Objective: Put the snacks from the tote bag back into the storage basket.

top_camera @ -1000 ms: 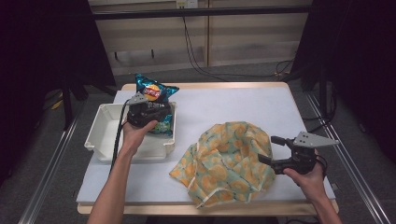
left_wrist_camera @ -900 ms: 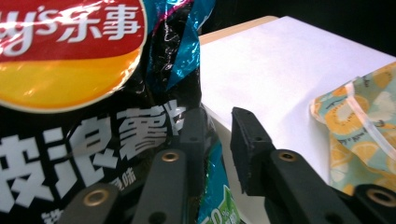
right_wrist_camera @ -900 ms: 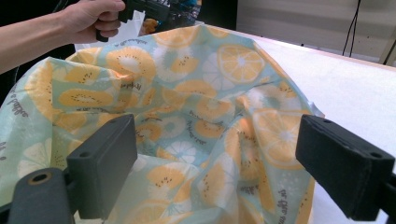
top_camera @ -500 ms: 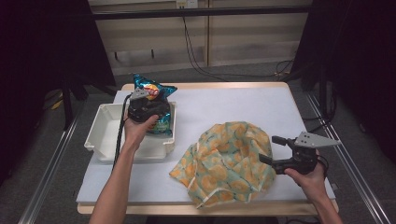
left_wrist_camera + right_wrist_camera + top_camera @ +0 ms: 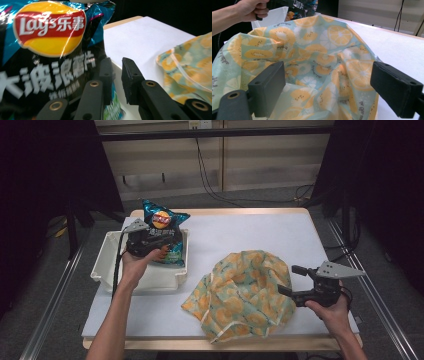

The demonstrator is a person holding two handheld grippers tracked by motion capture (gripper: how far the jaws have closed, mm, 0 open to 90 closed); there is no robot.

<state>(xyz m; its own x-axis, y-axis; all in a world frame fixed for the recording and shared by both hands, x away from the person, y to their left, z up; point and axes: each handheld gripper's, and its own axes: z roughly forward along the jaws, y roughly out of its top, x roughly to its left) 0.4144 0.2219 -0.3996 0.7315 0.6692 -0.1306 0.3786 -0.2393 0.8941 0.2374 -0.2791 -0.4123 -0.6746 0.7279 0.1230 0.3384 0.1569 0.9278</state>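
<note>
- Since a second ago, the left gripper (image 5: 165,242) has shifted slightly sideways. Its jaws have just been closing and now stand nearly together, with nothing seen between the pads.
- Just beside its left jaw, the chip bag (image 5: 50,37) stands upright in the white tray (image 5: 107,265), so that step looks done.
- The right gripper (image 5: 288,280) has its jaws wide apart, and the fruit-print cloth (image 5: 240,295) just ahead is not yet gripped.
</note>
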